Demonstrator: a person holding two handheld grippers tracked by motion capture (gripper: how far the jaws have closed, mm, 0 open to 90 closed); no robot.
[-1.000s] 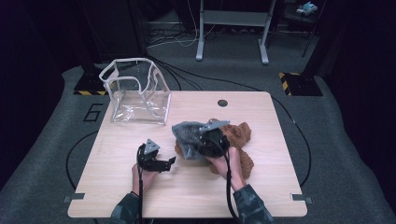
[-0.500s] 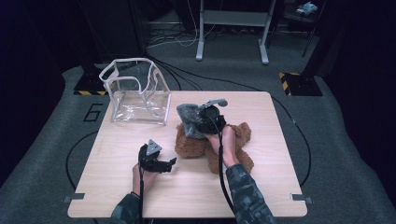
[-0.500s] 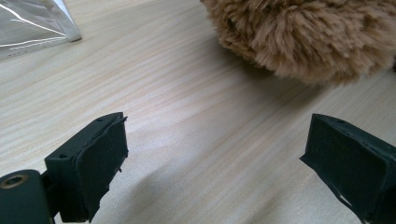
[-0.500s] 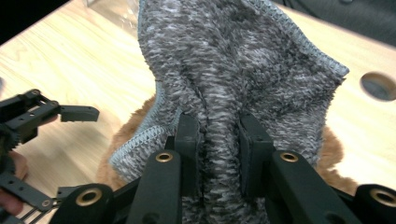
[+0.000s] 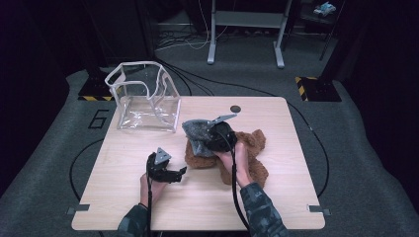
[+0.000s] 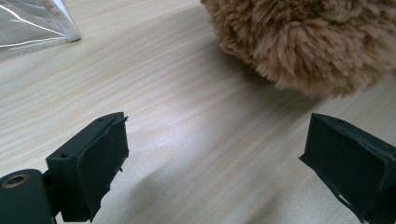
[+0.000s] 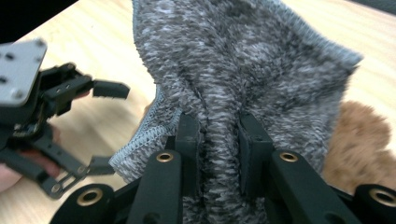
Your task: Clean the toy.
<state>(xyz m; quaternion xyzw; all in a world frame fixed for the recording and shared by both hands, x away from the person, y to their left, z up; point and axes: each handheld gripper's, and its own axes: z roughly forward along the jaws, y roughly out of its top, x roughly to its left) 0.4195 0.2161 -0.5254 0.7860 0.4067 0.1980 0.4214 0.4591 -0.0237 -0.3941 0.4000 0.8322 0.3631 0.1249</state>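
A: Grey knit cloth [image 7: 243, 70] is pinched in a bunched fold between the jaws of the right hand-held gripper [image 7: 218, 140] and is held up over the middle of the table [image 5: 276, 197], above a brown furry cloth [image 5: 249, 155].

B: How is the left hand-held gripper [image 6: 217, 154] seen?

A: Its jaws are spread wide with nothing between them, low over the bare wood toward the table's near edge. A clear plastic bag [image 5: 146, 98] is stood at the far left corner.
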